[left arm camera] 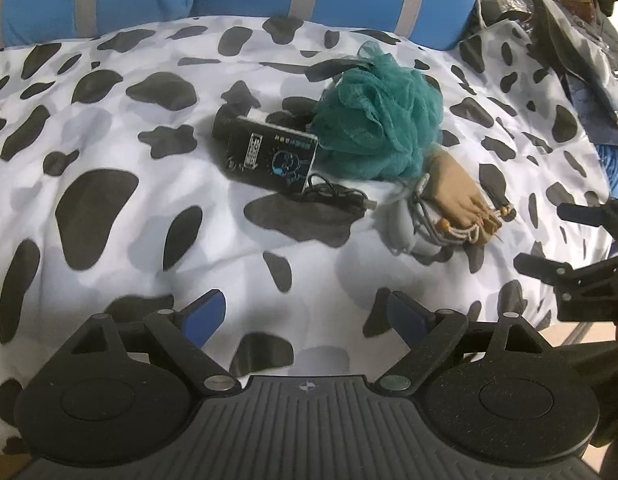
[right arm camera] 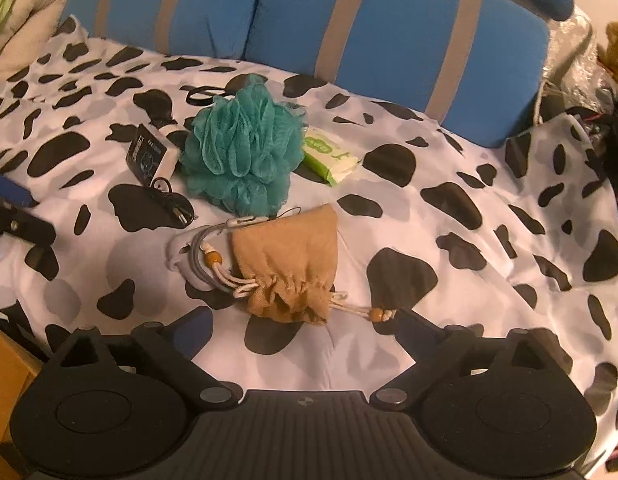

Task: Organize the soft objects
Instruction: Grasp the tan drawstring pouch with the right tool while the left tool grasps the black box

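A teal mesh bath pouf [left arm camera: 381, 124] [right arm camera: 245, 144] lies mid-bed on the cow-print cover [left arm camera: 109, 200]. Just in front of it sits a tan drawstring pouch [left arm camera: 455, 192] [right arm camera: 289, 256] with beaded cords, resting partly on a pale grey corded item [right arm camera: 189, 252]. My left gripper [left arm camera: 305, 312] hovers open over bare cover, well short of the objects. My right gripper [right arm camera: 305, 326] is open, and the pouch's gathered mouth lies just ahead between its fingertips, untouched by either pad. Each gripper also shows at the edge of the other's view, the right gripper [left arm camera: 557, 240] and the left gripper [right arm camera: 17, 210].
A black box [left arm camera: 269, 156] [right arm camera: 149, 154] and a black cable [right arm camera: 173, 200] lie left of the pouf. A green tissue pack [right arm camera: 329, 156] lies to its right. Blue striped pillows [right arm camera: 389, 36] line the back. Clothes pile [left arm camera: 569, 20] at the far right.
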Demonstrator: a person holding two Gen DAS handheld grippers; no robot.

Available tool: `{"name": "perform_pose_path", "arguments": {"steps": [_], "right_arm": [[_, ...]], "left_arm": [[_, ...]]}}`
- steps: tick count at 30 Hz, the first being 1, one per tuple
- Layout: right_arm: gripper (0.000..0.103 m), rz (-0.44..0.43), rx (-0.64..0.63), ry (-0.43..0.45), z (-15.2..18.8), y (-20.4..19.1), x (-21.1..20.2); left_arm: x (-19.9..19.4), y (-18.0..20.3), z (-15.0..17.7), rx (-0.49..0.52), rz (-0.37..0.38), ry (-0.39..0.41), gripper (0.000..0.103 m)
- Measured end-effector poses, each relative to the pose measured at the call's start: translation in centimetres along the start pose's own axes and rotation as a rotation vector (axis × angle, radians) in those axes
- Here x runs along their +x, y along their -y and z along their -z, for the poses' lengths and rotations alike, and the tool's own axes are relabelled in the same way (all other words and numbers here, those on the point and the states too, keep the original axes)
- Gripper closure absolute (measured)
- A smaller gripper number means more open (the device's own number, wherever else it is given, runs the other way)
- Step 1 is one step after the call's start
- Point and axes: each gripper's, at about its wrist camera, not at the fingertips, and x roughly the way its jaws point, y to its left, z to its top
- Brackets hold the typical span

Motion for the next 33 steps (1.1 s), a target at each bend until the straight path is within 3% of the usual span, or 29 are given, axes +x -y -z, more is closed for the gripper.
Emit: {"name": "perform_pose_path", "arguments": {"steps": [14, 18, 21, 24, 25, 29, 33], "right_arm": [[0.021, -0.009, -0.186, -0.032, -0.8, -1.8, 4.3], [0.026, -0.003, -0.27, -0.03, -1.0, -2.6, 5.2], [0.039, -0.005, -0.293, -0.045, -1.1, -2.5, 5.8], [0.061, -0.018, -0.292, -0.055, -1.1, -2.3, 6.1], [0.073, -0.021, -0.291, -0.059, -1.1, -2.2, 6.1], [0.084, -0.043, -0.252, -0.065, -1.2, -1.7, 5.3], [0.088, -0.075, -0.141, -0.068, -1.2, -0.4, 4.6]], "left_arm": [[1.6, 0.3, -4.1, 0.046, -0.028, 0.01, 0.014], [1.4, -0.7, -5.0, 0.0, -0.037, 0.018, 0.014], [1.6, -1.5, -5.4, -0.043, -0.036, 0.005, 0.014], [1.7, -1.7, -5.5, -0.057, -0.045, -0.003, 0.014], [1.7, -1.7, -5.5, -0.056, -0.047, -0.006, 0.014], [1.9, -1.4, -5.4, -0.04, -0.049, -0.017, 0.014], [2.1, -1.4, -5.2, -0.028, -0.061, -0.03, 0.014]]}}
